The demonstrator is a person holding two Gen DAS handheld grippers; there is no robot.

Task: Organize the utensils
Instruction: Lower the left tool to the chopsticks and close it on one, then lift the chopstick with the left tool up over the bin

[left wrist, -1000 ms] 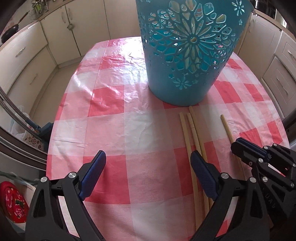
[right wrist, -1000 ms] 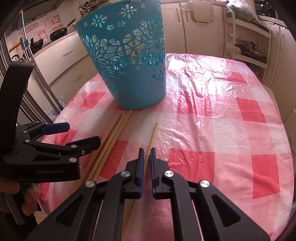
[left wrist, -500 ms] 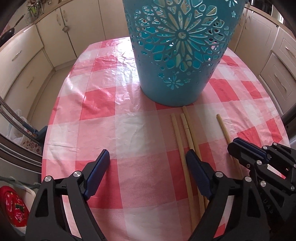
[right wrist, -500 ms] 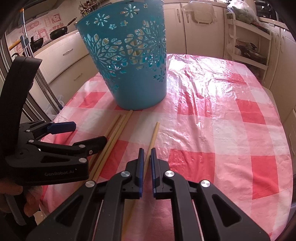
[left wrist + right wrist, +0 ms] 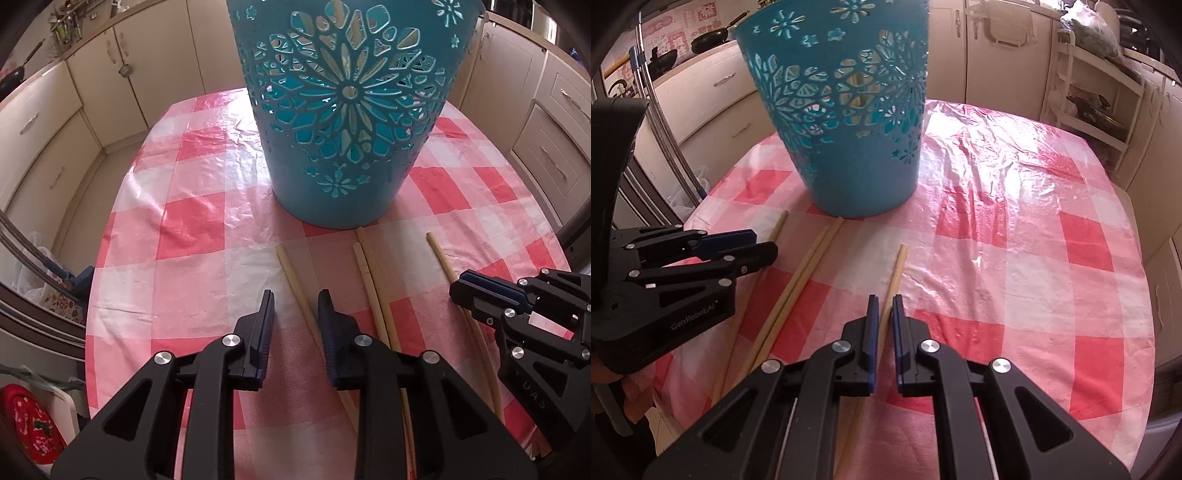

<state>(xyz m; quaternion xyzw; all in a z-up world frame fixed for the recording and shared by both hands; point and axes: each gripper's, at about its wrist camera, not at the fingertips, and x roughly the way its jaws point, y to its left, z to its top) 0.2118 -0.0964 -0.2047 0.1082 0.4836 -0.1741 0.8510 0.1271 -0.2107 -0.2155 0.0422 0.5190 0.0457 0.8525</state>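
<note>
The left gripper (image 5: 296, 295) hangs over the near edge of the desk (image 5: 192, 229), which is covered with a pink and white checked cloth. Its jaws have just been closing and now stand narrow around the leftmost chopstick (image 5: 286, 264). In the left wrist view the stick lies close against the right-hand finger, while a strip of cloth shows between it and the left-hand pad, so the pads are not both pressing on it. The chopstick lies flat on the cloth.

To its right, also by the near edge, the right gripper (image 5: 885, 301) has its jaws drawn together on the rightmost chopstick (image 5: 897, 269). The blue pads sit against both sides of the stick, and the stick's far end reaches out ahead of the fingers toward the middle of the desk.

Between the two grippers a pair of chopsticks (image 5: 809, 269) lies side by side, touching each other, with no gripper on them. Their far tips nearly reach the foot of the blue basket (image 5: 332, 210).

The basket stands upright around the middle of the desk, its wall cut through with flower patterns. All four sticks point roughly toward it.

Beyond the far edge of the desk, cream cabinets (image 5: 44, 147) line the room.
</note>
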